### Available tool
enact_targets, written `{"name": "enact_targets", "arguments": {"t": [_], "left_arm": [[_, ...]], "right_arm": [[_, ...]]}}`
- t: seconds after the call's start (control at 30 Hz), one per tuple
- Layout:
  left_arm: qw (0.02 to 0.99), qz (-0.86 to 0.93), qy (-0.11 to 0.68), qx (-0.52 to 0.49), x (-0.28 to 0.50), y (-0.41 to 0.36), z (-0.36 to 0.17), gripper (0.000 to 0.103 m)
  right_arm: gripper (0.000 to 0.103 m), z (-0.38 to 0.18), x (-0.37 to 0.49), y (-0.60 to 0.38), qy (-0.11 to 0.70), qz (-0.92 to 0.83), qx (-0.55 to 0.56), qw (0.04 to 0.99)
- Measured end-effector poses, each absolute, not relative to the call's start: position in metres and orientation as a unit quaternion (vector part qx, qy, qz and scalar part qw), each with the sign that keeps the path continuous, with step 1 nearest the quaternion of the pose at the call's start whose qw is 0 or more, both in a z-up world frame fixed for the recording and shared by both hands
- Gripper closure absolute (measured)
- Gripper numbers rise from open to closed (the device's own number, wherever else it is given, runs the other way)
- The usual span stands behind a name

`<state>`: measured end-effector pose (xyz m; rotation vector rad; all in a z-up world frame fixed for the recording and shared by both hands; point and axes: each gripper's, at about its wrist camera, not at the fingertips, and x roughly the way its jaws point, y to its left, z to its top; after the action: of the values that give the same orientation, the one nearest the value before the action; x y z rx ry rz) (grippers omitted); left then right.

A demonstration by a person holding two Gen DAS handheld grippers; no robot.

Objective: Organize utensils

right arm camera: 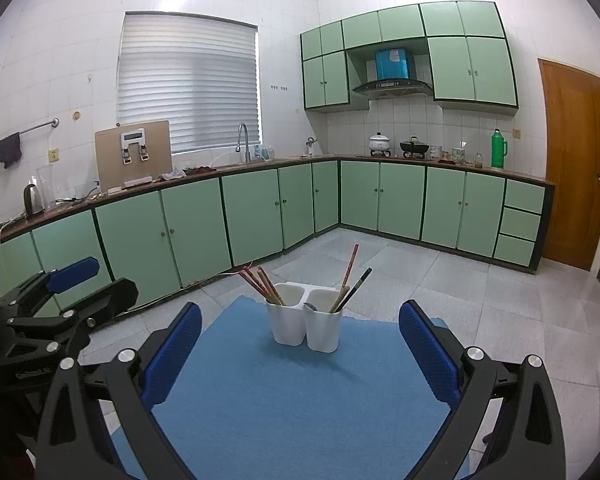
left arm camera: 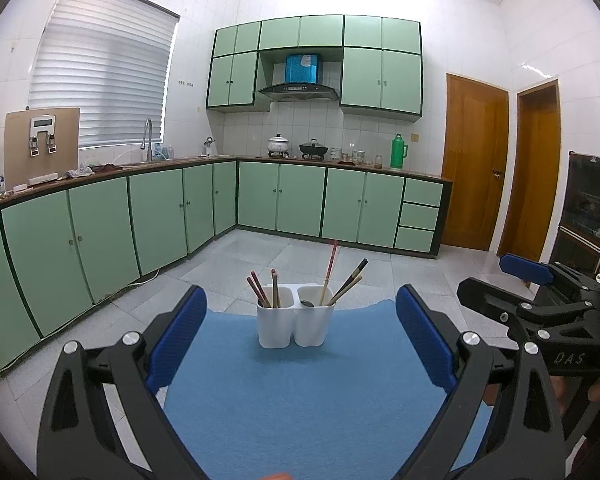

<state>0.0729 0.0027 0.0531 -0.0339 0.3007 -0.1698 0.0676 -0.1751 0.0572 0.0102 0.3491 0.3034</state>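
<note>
The holder [left arm camera: 296,320] is a white double cup with 2 compartments, and it stands upright in the lower middle of both views, on the far part of a blue mat [left arm camera: 300,380]. In the left wrist view, the left compartment has about 4 chopsticks [left arm camera: 266,290], reddish and brown. The right compartment has longer sticks [left arm camera: 342,282] that lean to the upper right, and a dark spoon [left arm camera: 308,303] that shows only a little at the rim. Nothing loose lies on the mat, so I judge that the sorting is finished or almost finished.

What could go wrong: the long sticks reach high above the rim and lean outward, so tongs that come in low toward the holder could knock them, and this could tip the light cup or throw sticks onto the floor. Also the 2 tongs are near each other, so they could collide if both reach in together.

The left tongs [left arm camera: 300,338] are wide apart and hold nothing; they point straight at the holder, well apart from it, above the near part of the mat. The right tongs [right arm camera: 300,346] are the same: wide, with nothing between them, also aimed at the holder. In each view the other tongs appear at the side edge, at about the same height.
</note>
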Motion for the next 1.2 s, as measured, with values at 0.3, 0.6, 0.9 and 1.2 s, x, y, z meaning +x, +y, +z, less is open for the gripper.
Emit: {"name": "enact_targets", "arguments": {"t": [0.3, 0.6, 0.9, 1.2], "left_arm": [[0.985, -0.084, 0.149, -0.016, 0.0717, 0.0026, 0.0534, 0.010], [0.985, -0.084, 0.148, -0.016, 0.0685, 0.0046, 0.0549, 0.010], [0.985, -0.083, 0.147, -0.014, 0.0687, 0.0053, 0.0546, 0.010], [0.985, -0.083, 0.148, -0.014, 0.0687, 0.0052, 0.0546, 0.010]], "right_arm": [[0.006, 0.0572, 0.0673, -0.1744, 0.173, 0.150, 0.006, 0.973], [0.006, 0.0574, 0.0666, -0.1742, 0.173, 0.150, 0.005, 0.973], [0.006, 0.0582, 0.0662, -0.1737, 0.173, 0.151, 0.005, 0.973], [0.006, 0.0582, 0.0657, -0.1733, 0.173, 0.150, 0.006, 0.973]]}}
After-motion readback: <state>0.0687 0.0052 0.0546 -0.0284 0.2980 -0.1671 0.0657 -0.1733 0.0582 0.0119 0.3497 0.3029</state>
